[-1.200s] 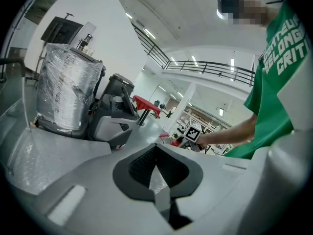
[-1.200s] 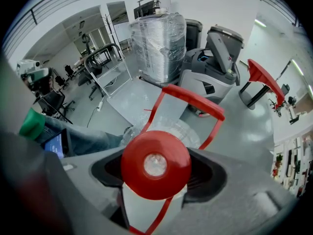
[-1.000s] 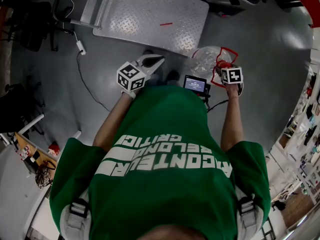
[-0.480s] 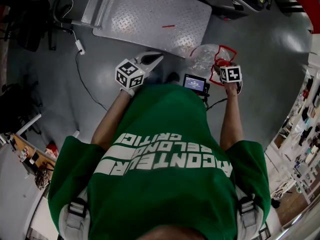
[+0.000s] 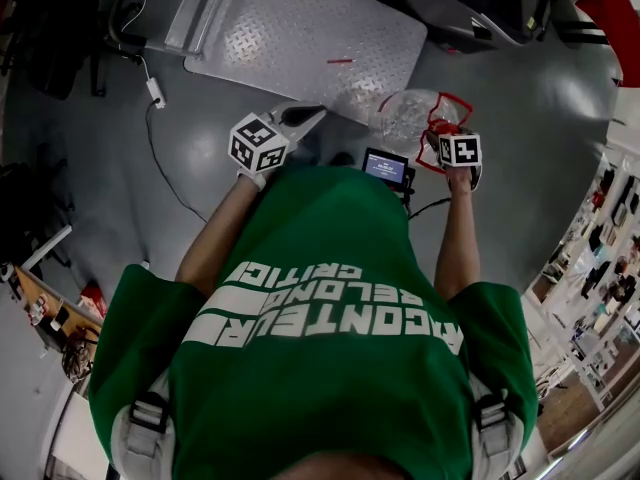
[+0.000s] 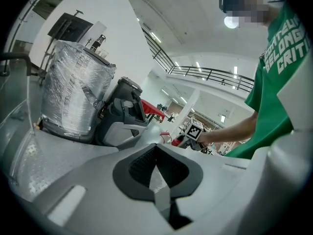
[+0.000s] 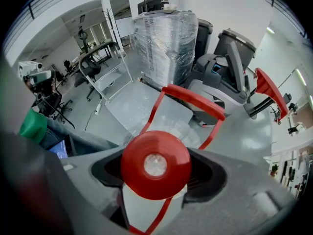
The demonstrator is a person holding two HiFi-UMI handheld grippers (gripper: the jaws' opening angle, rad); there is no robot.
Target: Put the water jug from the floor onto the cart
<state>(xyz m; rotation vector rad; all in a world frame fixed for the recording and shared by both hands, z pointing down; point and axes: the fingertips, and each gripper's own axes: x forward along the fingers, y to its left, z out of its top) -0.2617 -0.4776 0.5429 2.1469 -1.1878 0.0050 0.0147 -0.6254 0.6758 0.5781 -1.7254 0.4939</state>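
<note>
Closer than a second ago, the cart (image 5: 300, 33) lies just ahead, with the water jug (image 5: 402, 118) held off the floor (image 5: 540, 148) at its near edge. My right gripper (image 7: 157, 176) is clamped round the jug's neck under the red cap (image 7: 155, 158); my left gripper (image 6: 157, 180) is closed on nothing.

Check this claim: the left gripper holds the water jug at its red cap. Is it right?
No. It is the right gripper that holds the water jug at its red cap, as the right gripper view shows.
</note>
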